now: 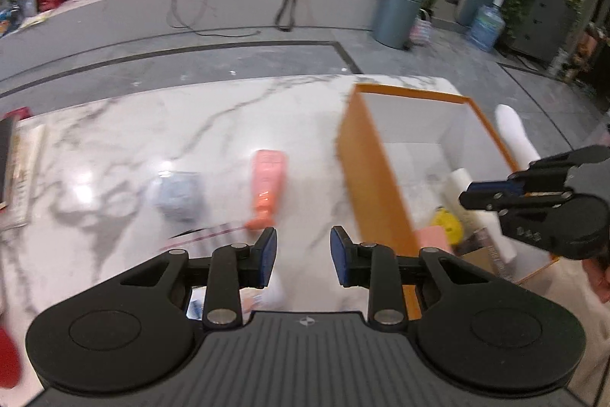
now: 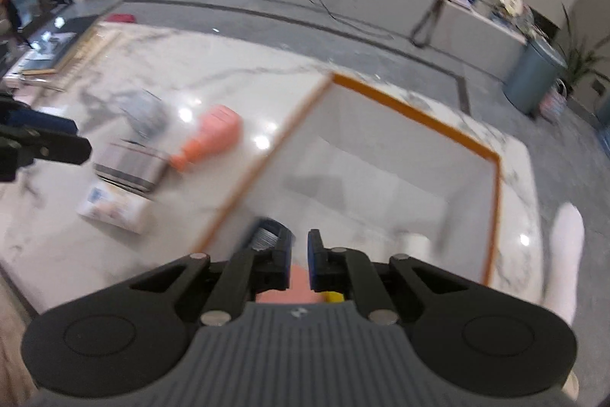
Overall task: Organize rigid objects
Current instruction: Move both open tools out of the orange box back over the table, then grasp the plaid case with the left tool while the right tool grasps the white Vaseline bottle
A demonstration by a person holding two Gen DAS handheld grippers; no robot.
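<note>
An orange-walled box (image 1: pixel 375 178) with a white inside stands at the right on the marble table (image 1: pixel 114 147). It holds a white cylinder (image 1: pixel 476 201), a yellow piece (image 1: pixel 448 224) and a pink block (image 1: pixel 432 235). My right gripper (image 2: pixel 301 254) hangs over the box (image 2: pixel 419 113), shut, with nothing between its pads. My left gripper (image 1: pixel 303 254) is above the table left of the box, its jaws a little apart and empty. Ahead of it lie a coral bottle (image 1: pixel 268 185) and a pale blue bundle (image 1: pixel 179 195). A striped roll (image 2: pixel 129 166) and a white packet (image 2: pixel 114 208) lie nearer.
Books and a flat tray (image 2: pixel 76 52) sit at the table's far left. A white sock-like shape (image 1: pixel 512 132) is past the box at the right edge. A blurred dark round thing (image 2: pixel 268 235) shows beside my right gripper's left finger. A grey bin (image 1: pixel 396 14) stands on the floor.
</note>
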